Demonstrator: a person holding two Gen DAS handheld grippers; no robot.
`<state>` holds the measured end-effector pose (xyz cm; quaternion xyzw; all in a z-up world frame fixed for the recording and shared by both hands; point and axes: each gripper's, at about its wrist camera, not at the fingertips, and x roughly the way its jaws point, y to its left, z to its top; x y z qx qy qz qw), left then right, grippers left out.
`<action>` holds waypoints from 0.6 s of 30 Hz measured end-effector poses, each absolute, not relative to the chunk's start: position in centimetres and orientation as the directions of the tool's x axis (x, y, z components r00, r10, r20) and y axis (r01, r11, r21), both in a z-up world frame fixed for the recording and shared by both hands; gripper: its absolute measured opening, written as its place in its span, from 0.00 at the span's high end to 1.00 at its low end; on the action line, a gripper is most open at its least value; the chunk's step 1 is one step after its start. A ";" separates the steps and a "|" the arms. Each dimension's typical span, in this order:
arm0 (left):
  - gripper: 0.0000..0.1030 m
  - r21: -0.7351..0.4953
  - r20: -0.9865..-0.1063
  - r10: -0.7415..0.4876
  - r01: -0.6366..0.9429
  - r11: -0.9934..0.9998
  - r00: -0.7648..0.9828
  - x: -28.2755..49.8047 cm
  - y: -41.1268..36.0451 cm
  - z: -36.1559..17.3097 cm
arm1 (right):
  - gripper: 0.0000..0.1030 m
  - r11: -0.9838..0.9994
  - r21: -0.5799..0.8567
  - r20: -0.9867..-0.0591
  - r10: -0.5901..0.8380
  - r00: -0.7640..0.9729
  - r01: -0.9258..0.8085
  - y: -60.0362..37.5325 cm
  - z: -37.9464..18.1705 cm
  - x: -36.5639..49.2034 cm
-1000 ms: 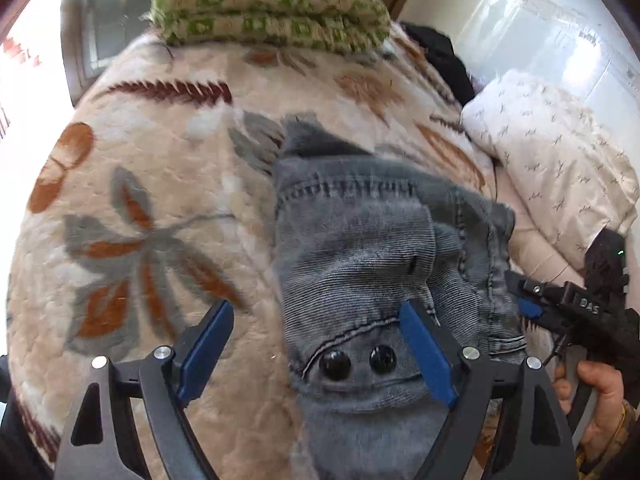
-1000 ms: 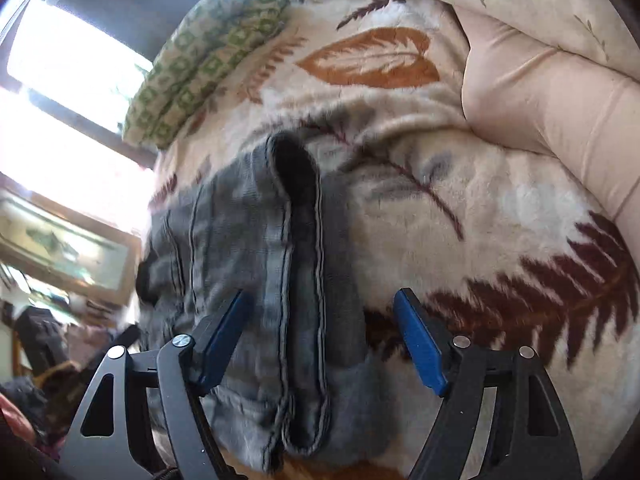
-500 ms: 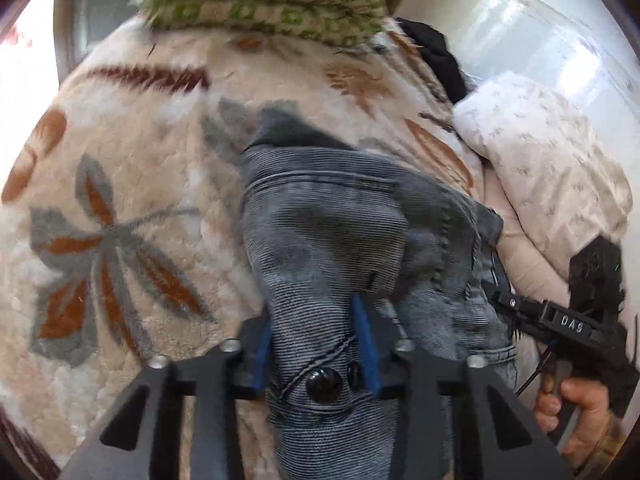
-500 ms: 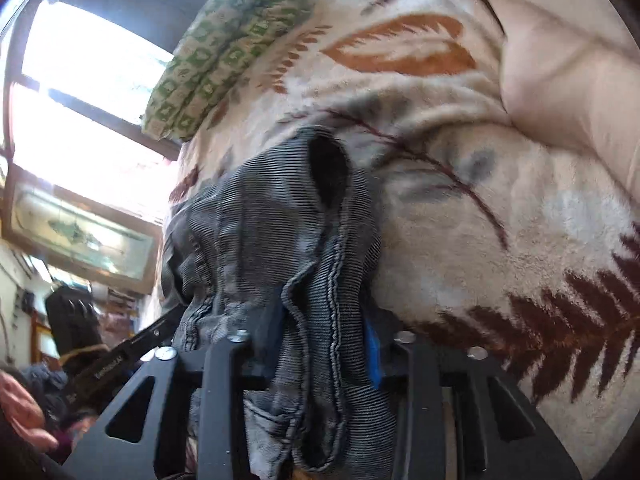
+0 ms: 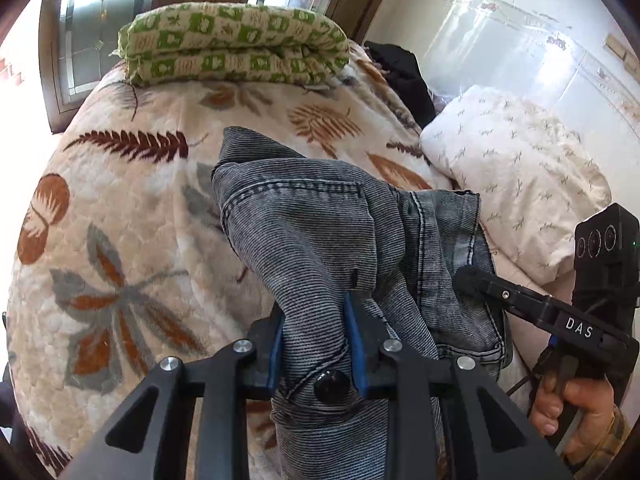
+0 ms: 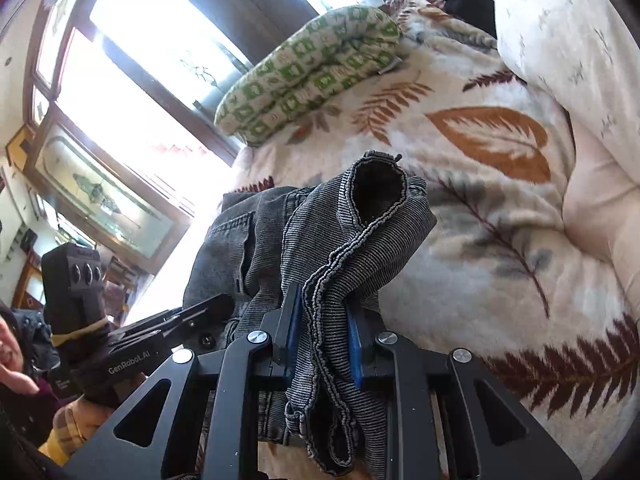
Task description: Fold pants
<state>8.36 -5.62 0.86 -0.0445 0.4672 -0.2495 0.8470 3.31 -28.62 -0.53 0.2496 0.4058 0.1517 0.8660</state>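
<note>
Grey pants [image 5: 320, 232] now bunched and raised off the leaf-print blanket [image 5: 132, 208] on the bed; a second ago lying flat on it. Left tool [image 5: 316, 340] pinched on the waistband fabric near the black button [image 5: 331, 385], blue pads pressing the cloth from both sides, jaws closing further on it; a second ago spread wide above the flat waistband, with two buttons showing between the fingers, now only one. Right tool [image 6: 324, 344] clamped on the hemmed edges of the legs, jaws likewise closing with the cloth between them; a second ago wide open over the flat leg. Open leg cuff [image 6: 378, 188] now standing up as a dark round mouth beyond the right tool, earlier lying as a flattened slot. Fabric draped in a ridge between the two grips, far part of the pants touching the blanket. Both views tilted higher than before, with more window [image 6: 168, 36] and wall showing. Green checked folded cloth [image 5: 232, 48] at the far end of the bed and white pillow [image 5: 516, 168] beside the pants in the same places as before.
</note>
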 end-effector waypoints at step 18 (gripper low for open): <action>0.72 -0.269 -0.745 -0.410 0.325 0.906 0.526 20.7 -5.2 4.1 | 0.81 0.852 0.505 -0.587 0.456 0.669 -0.138 -27.1 3.2 16.5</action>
